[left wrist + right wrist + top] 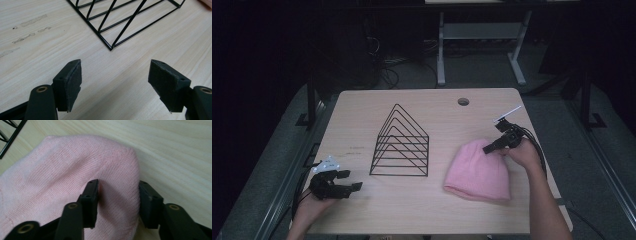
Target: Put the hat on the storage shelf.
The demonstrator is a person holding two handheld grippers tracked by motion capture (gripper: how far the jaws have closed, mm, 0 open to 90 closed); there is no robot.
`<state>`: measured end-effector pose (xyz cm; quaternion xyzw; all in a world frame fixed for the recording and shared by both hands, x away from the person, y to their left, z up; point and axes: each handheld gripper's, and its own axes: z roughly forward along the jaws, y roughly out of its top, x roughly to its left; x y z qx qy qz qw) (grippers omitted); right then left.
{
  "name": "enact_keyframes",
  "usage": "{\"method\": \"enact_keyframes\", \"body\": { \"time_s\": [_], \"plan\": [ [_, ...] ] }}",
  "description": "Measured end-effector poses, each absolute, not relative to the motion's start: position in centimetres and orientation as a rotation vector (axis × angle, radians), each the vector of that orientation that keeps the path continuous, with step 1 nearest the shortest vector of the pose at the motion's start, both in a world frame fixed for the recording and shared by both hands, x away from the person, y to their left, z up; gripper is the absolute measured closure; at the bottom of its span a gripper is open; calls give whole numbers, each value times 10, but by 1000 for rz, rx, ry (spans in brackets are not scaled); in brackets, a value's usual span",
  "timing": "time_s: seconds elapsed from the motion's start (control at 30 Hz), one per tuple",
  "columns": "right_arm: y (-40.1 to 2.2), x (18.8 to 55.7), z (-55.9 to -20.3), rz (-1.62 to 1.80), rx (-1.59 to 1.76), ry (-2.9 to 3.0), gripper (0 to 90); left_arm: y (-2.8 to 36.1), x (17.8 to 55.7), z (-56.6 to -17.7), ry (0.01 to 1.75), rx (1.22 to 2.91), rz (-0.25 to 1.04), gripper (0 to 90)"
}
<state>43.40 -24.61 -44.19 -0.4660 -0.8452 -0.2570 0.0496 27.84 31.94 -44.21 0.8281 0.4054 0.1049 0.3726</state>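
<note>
A pink knit beanie [479,172] lies flat on the right half of the wooden table [422,215]. My right gripper [487,148] is at the beanie's far top edge. In the right gripper view the beanie [62,170] has its rounded crown edge between the jaws of my right gripper [118,195]. The jaws stand apart, one pad resting on the fabric and the other at the hat's rim. My left gripper [352,181] rests low at the table's front left. It stands open [115,80] with nothing between its pads, pointing at the corner of a black wire rack [125,17].
The black wire rack [401,145], made of nested triangular dividers, stands at the table's middle between the two grippers. A round cable hole [463,101] sits near the far edge. Bare wood lies in front of the rack. Dark floor and desk legs lie beyond.
</note>
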Motion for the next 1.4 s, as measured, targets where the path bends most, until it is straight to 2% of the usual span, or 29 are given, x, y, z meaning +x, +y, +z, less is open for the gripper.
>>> {"method": "enact_keyframes", "body": {
  "time_s": [0.1,0.57,0.9,1.4],
  "plan": [
    [-245,434,-444,-788,-1391,-2579,622,318,278,-442,1044,2120,271,271],
    [-257,427,-447,-874,-1395,-2506,768,317,279,-443,1032,2139,266,271],
    [-263,422,-440,-949,-1386,-2483,780,317,279,-443,1039,2133,268,271],
    [-269,407,-410,-1094,-1345,-2472,785,315,279,-439,1021,2144,254,270]
  ]
}}
